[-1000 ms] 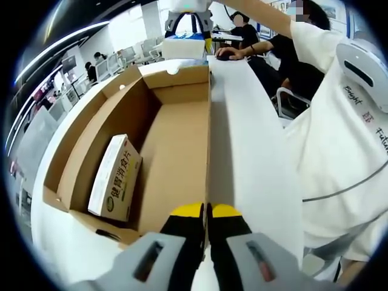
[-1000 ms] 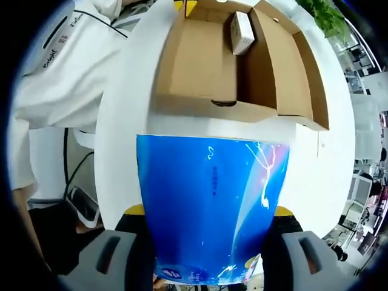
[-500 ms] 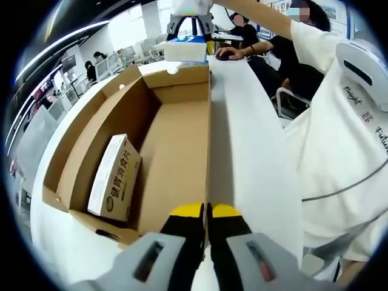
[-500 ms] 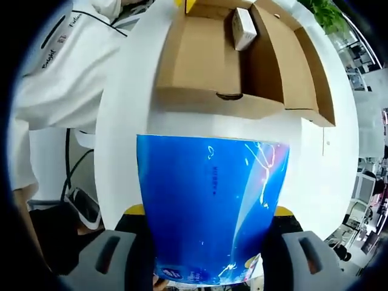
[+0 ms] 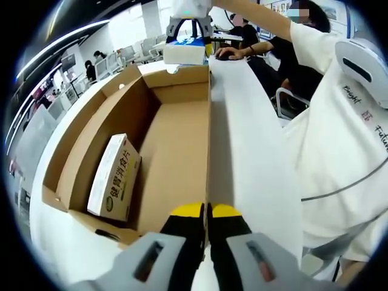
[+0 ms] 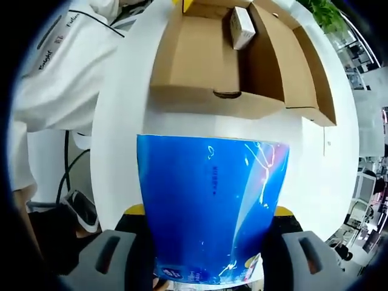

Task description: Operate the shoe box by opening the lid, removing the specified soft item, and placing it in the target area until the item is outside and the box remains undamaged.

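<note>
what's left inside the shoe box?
One small yellow-and-white carton lies against the side wall of the shoe box; rest of the floor looks bare. The near corner under the jaws is hidden.

Brown cardboard shoe box sits open on the white desk, lid folded out to the side, inner walls and floor exposed. A small yellow-and-white carton leans on edge against the box's left wall, near end. The soft item, a glossy blue plastic-wrapped pack, is outside the box, above the desk just beyond its far end.
</note>
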Available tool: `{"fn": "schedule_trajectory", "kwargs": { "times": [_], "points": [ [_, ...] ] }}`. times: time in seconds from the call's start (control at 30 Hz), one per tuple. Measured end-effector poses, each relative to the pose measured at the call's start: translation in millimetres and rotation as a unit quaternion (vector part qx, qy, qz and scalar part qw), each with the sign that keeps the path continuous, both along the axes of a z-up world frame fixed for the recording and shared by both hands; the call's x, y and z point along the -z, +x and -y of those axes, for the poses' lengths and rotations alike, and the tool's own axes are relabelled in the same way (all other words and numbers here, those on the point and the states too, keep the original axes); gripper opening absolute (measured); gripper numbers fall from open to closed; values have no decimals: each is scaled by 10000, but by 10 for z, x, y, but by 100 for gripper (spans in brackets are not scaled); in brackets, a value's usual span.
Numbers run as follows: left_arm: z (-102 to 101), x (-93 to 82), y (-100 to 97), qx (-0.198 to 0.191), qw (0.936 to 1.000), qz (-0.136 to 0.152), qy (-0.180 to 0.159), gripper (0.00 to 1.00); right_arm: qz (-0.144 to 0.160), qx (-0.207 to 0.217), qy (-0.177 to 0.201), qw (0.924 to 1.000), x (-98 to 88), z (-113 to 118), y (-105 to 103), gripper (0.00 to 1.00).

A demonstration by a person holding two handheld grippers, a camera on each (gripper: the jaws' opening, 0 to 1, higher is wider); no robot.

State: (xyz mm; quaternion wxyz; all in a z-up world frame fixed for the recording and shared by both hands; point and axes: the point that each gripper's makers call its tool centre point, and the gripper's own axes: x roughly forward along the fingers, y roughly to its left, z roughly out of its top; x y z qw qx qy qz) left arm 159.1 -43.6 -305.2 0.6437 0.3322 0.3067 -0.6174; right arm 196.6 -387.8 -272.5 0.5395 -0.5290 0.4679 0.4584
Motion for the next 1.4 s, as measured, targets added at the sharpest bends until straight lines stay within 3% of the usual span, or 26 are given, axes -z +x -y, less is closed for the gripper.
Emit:
{"fn": "schedule_trajectory", "kwargs": {
  "times": [1.4],
  "points": [
    [-6,-1,5,1,10000,14,3,1,-244,80,-119,9996,116,41,-37,71]
  ]
}}
